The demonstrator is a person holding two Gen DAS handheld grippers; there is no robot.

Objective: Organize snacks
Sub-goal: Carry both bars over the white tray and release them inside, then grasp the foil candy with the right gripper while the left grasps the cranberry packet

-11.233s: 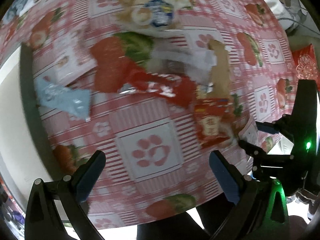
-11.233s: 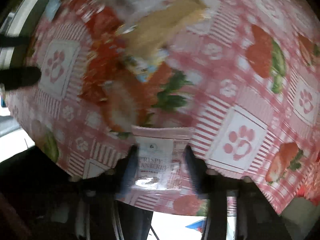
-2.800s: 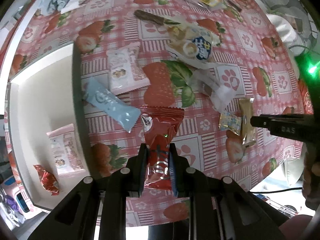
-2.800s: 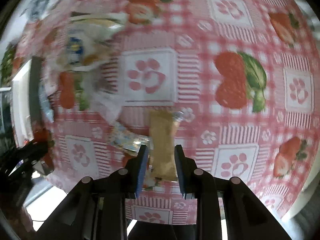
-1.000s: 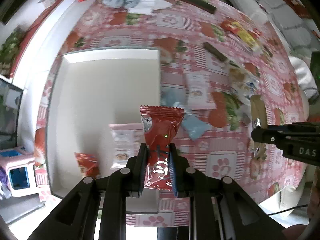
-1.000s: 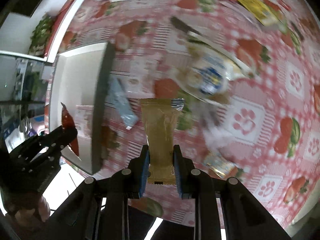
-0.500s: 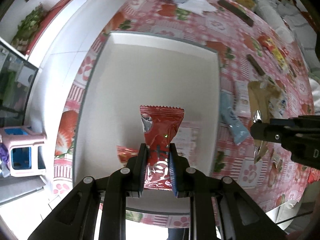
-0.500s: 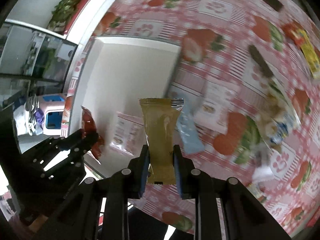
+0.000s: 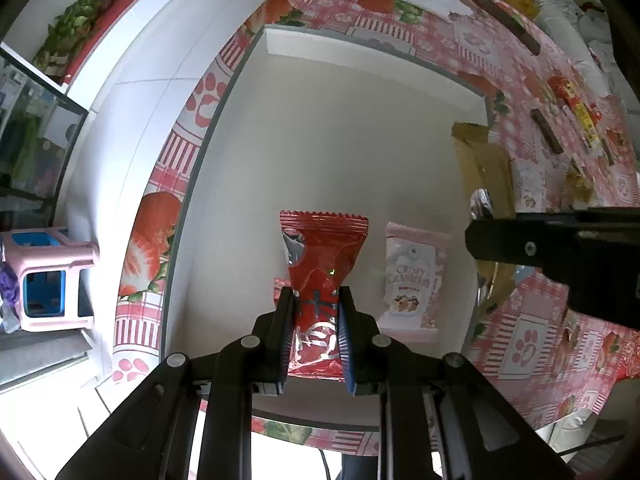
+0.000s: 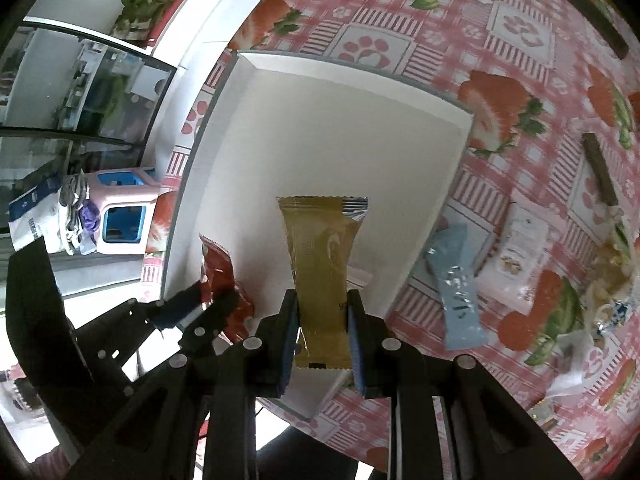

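A red snack packet [image 9: 323,264] is clenched between the fingers of the left gripper [image 9: 316,334] and is held above the white tray [image 9: 344,152], which lies at the desk edge on the strawberry-patterned cloth [image 9: 520,344]. A gold snack packet [image 10: 322,268] is grasped by the fingers of the right gripper [image 10: 323,338], also over the tray. Inside the tray a pale pink packet [image 9: 412,276] is seen lying flat, and part of another red packet [image 9: 278,286] is hidden behind the held one. On the cloth just beside the tray's rim a light blue packet [image 10: 456,288] and a white-pink packet [image 10: 520,240] are found, with dark brown bars [image 10: 600,168] farther off. A pink and blue stool [image 10: 124,212] is seen on the floor past the desk edge
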